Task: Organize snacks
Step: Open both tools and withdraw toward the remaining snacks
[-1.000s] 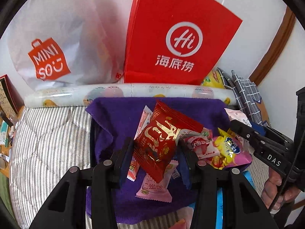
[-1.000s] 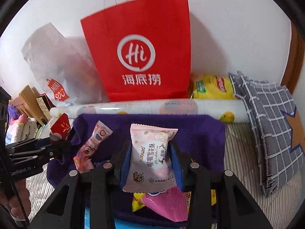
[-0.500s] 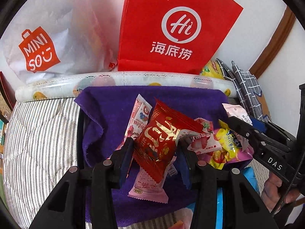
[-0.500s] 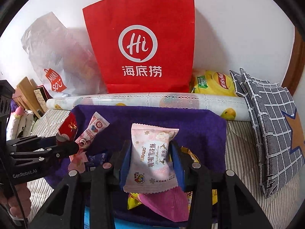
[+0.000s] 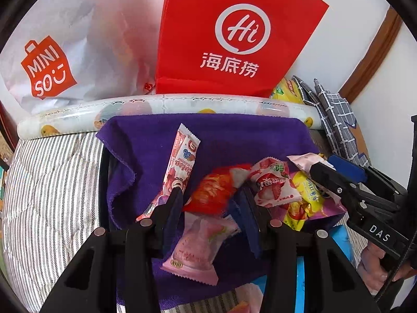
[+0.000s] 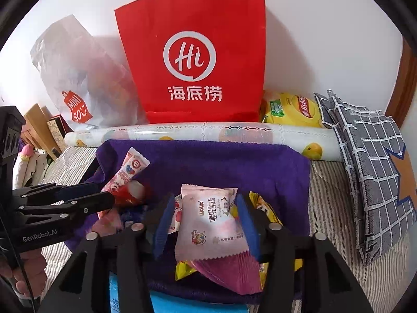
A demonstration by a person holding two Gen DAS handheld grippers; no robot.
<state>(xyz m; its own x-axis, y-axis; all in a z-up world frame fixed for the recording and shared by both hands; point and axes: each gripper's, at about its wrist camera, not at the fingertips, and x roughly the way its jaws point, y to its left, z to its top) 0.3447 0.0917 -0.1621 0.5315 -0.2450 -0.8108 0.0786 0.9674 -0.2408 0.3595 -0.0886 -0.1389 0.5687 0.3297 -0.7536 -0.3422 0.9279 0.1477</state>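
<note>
Several snack packets lie on a purple towel (image 5: pixel 234 135). My left gripper (image 5: pixel 212 198) has its jaws spread; a red packet (image 5: pixel 211 193), blurred, sits loose between them above a pink packet (image 5: pixel 198 245). A long pink stick packet (image 5: pixel 179 167) lies to its left. My right gripper (image 6: pixel 206 208) has its jaws wider than the pale pink packet (image 6: pixel 211 224) between them, with gaps on both sides. Below it lie a magenta packet (image 6: pixel 229 271) and yellow packets (image 6: pixel 263 206). The left gripper also shows in the right wrist view (image 6: pixel 86 203).
A red paper bag (image 6: pixel 192 52) and a white Miniso bag (image 6: pixel 78 83) stand at the wall behind a rolled sheet (image 6: pixel 203 133). A yellow chip bag (image 6: pixel 294 109) and checked cloth (image 6: pixel 370 161) lie at right. Striped bedding (image 5: pixel 44 187) surrounds the towel.
Both grippers have opened. The red packet has slipped down out of my left gripper's hold and blurs. The pale pink packet now sits loose and tilted between the right jaws.
</note>
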